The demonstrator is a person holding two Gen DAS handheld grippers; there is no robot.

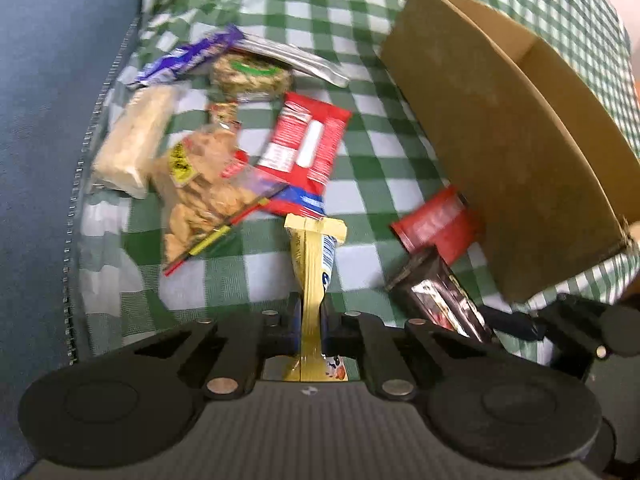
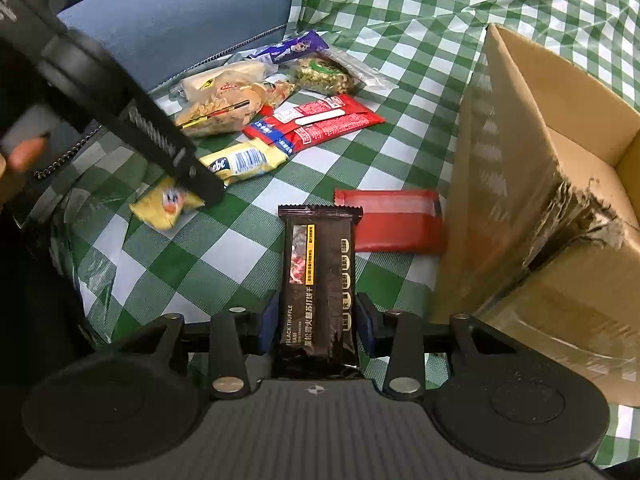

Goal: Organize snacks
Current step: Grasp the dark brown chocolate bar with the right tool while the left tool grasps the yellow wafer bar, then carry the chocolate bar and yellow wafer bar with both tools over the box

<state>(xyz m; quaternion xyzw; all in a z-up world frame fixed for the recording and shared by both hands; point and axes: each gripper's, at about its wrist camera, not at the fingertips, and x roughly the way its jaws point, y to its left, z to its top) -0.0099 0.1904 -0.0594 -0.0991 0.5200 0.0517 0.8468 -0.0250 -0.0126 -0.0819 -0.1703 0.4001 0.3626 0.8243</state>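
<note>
The left gripper (image 1: 311, 320) is squeezed tight on a yellow snack pack (image 1: 316, 256). The right gripper (image 2: 316, 320) is squeezed on a dark brown cracker pack (image 2: 320, 280). Both packs are low over the green checked cloth (image 2: 400, 40). A flat red pack (image 2: 396, 220) lies on the cloth, touching the cardboard box (image 2: 520, 160). More snacks (image 2: 256, 96) are piled near the cloth's edge by the blue cushion (image 2: 180, 20).

Box (image 2: 520, 184) cut off at right; yellow pack (image 2: 240, 162) partly hidden by left gripper (image 2: 208, 190).
</note>
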